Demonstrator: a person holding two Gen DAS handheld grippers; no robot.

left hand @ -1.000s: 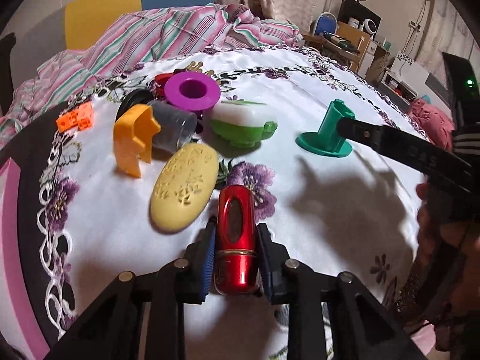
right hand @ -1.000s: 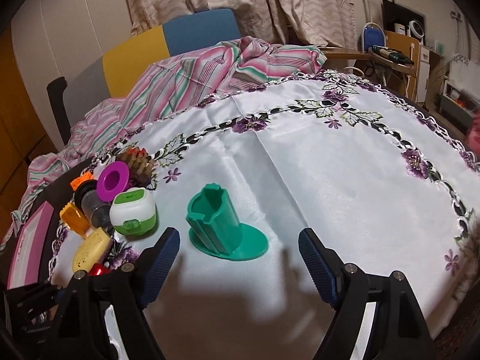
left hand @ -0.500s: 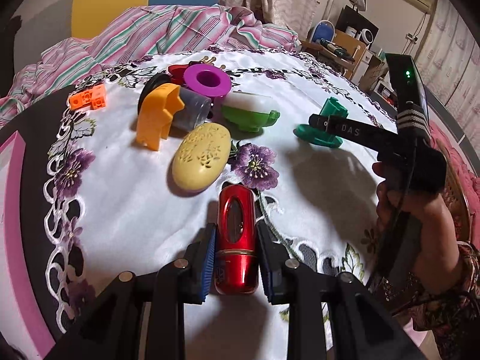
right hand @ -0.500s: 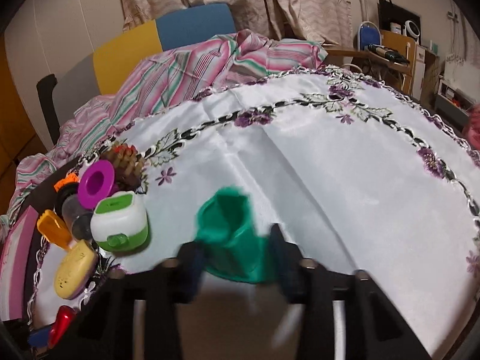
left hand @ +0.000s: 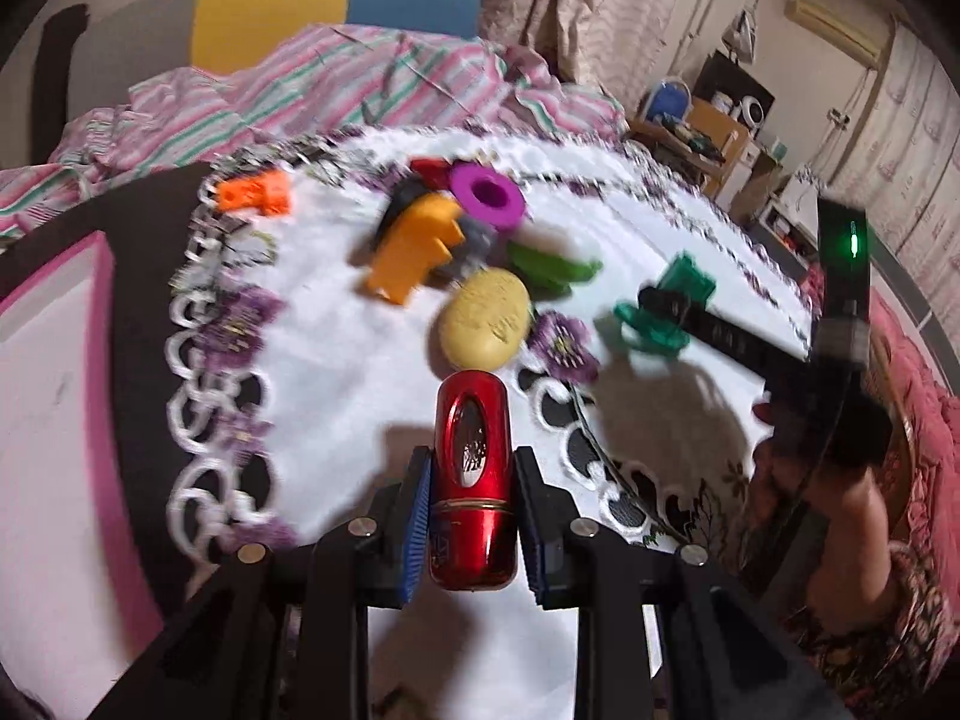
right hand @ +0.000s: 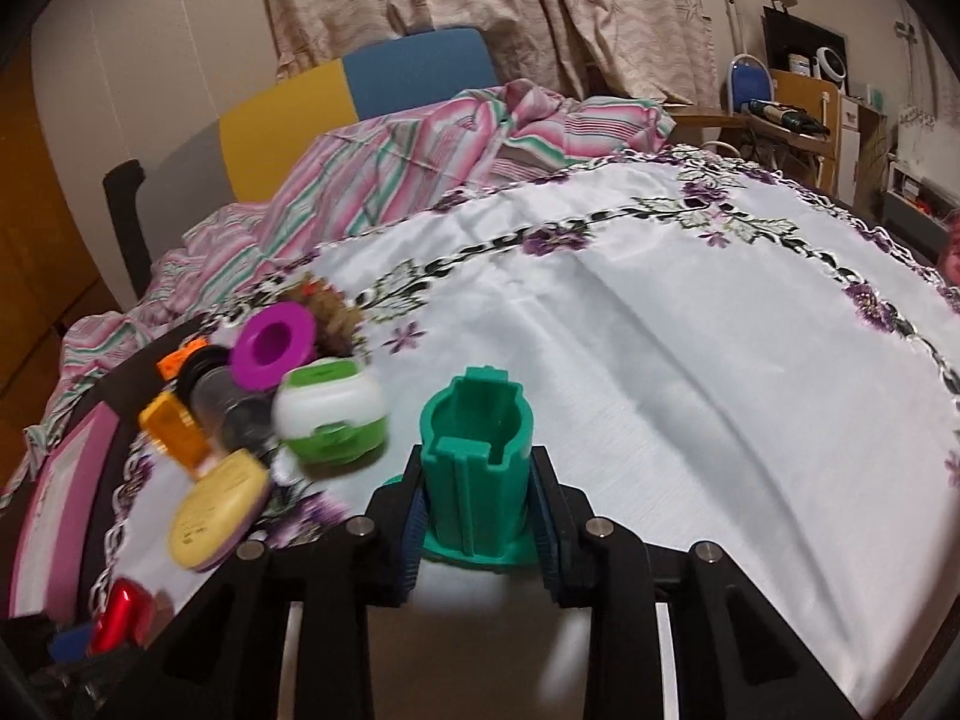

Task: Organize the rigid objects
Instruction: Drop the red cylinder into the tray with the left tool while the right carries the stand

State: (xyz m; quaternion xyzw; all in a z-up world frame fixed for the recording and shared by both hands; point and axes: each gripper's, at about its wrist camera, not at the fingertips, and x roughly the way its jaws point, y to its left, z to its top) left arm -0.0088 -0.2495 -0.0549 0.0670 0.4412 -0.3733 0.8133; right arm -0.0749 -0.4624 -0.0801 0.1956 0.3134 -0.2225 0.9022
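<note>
In the left wrist view, I am pinching the red capsule (left hand: 474, 480) between the blue pads of my left gripper (left hand: 474, 531), near the near edge of the table (left hand: 336, 372). The pads are pressing on its two long sides, low on the body, around a seam ring. It looks like glossy metal or hard plastic: stiff, probably light, and slippery, so I am judging that a side grip across the middle is the safe hold, since the rounded ends would squirt out. Just beyond it the yellow oval (left hand: 485, 327) is lying flat, and farther off a blurred cluster is sitting: an orange piece (left hand: 417, 255), a purple ring (left hand: 486, 198), a green-and-white box (left hand: 549, 267). To the right, my other tool is reaching to the teal holder (left hand: 663, 315).

In the right wrist view, I am clamping the teal holder (right hand: 477, 456) with my right gripper (right hand: 477, 522); the pads are closing on either side of its upright tube, just above the flat round base. It is standing upright on the white cloth, right of the cluster. It looks like hollow rigid plastic, light and not fragile; the ribbed tube wall is giving a good hold, better than the thin base flange. The green-and-white box (right hand: 330, 414) is just to its left, so I am judging that a tilt that way could knock it.
</note>
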